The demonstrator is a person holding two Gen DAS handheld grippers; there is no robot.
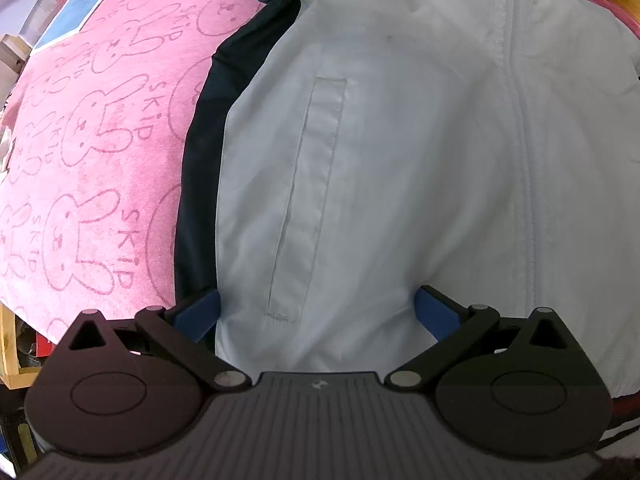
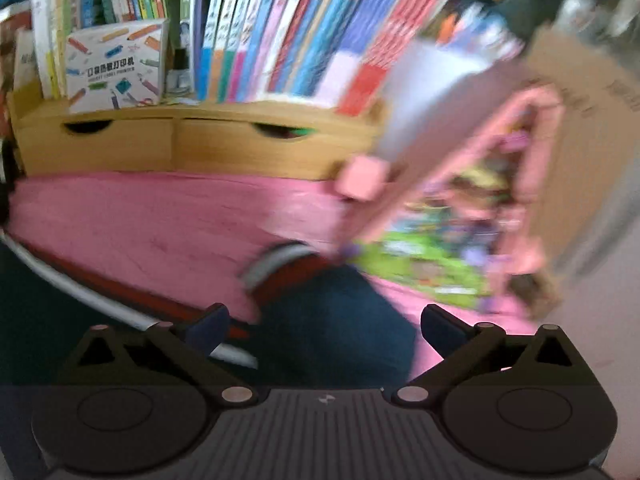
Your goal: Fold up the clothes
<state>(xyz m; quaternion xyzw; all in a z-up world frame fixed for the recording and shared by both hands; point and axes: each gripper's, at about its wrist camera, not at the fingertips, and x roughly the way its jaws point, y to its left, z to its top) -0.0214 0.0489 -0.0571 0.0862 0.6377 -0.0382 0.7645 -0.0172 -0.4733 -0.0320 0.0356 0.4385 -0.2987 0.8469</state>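
The white jacket (image 1: 400, 160) lies flat and fills the middle and right of the left wrist view, with a long pocket slit (image 1: 308, 196) down its middle and a zipper line (image 1: 524, 168) toward the right. A dark blue part (image 1: 200, 184) of the jacket peeks out along its left edge. Left of that is the pink bunny towel (image 1: 80, 152) covering the surface, with lots of free room there. The left tool (image 1: 318, 312) sits low at the bottom of the frame, its 2 blue fingers (image 1: 200, 312) spread wide with the jacket's bottom edge between them, and it grips nothing. The right wrist view is blurry. The right tool (image 2: 324, 328) is also spread wide and holds nothing; a dark blue sleeve (image 2: 336, 320) with a red and white cuff (image 2: 280, 268) lies between its fingers. Behind it is open pink cloth (image 2: 160, 216), then a wooden shelf (image 2: 200, 140) of books (image 2: 260, 32) along the top.
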